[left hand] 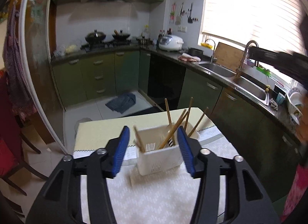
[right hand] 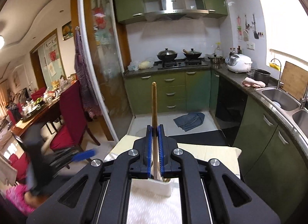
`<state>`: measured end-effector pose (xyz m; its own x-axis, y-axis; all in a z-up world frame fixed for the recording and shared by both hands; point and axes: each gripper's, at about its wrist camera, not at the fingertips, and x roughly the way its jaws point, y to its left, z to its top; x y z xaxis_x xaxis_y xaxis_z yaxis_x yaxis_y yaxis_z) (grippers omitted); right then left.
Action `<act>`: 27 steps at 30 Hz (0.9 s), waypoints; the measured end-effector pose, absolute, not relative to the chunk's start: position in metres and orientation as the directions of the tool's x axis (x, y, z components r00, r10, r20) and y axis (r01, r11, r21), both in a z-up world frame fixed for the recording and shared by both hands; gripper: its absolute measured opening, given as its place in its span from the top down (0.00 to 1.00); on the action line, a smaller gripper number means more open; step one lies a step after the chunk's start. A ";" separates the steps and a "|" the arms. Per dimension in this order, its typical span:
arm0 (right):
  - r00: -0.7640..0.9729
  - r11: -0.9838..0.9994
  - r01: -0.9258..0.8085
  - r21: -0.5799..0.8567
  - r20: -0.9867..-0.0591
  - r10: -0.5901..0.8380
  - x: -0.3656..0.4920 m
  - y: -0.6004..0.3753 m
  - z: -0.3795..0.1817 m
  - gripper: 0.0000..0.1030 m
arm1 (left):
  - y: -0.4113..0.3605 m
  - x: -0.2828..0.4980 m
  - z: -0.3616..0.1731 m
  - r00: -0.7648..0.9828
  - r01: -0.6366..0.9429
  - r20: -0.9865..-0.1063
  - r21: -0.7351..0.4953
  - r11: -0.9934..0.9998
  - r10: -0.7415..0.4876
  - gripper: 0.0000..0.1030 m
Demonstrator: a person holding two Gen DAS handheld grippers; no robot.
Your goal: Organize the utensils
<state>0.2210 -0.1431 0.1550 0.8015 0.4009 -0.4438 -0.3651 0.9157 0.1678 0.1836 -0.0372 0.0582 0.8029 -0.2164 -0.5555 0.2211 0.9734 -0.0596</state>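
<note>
Green kitchen cabinets, a stove with two woks and a double sink (left hand: 250,87) are being shown behind a cloth-covered tabletop (left hand: 154,195) in the left wrist view. On that tabletop a white utensil holder (left hand: 159,153) is being seen standing upright, with several wooden chopsticks (left hand: 174,130) leaning at varied angles inside it. The left hand-held gripper (left hand: 153,146) is being held with its blue pads spread wide; the holder is being framed between them, and contact with either pad cannot be told. A white rice cooker (left hand: 171,43) is being seen on the far counter, and a blue cloth (left hand: 121,102) is lying on the floor.

In the right wrist view, the same kitchen is being shown head-on, with a dining area and red chairs (right hand: 71,120) to the left. The right hand-held gripper (right hand: 154,133) is being kept pressed together on a single wooden chopstick (right hand: 154,104), which is being pinched near its middle and held upright. Its lower end is being seen reaching down to the utensil holder (right hand: 154,186) below the pads; whether it is touching the holder cannot be told. The left hand-held gripper (right hand: 82,155) is appearing blurred at the lower left.
</note>
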 end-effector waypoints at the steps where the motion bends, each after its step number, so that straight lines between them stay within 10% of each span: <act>1: 0.799 0.918 -0.359 0.171 -0.451 0.397 0.231 -0.141 0.150 0.93 | -0.035 0.174 0.056 0.810 0.223 -0.546 -0.053 0.973 -0.215 0.48; 21: 0.695 0.936 -0.307 0.172 -0.632 0.344 0.281 -0.106 0.016 0.85 | -0.014 0.060 0.014 0.888 0.162 -0.427 -0.052 0.985 -0.169 0.16; 27: 0.739 0.933 -0.311 0.181 -0.570 0.358 0.196 -0.134 0.010 0.52 | -0.020 0.044 -0.006 0.898 0.164 -0.409 -0.026 0.986 -0.161 0.07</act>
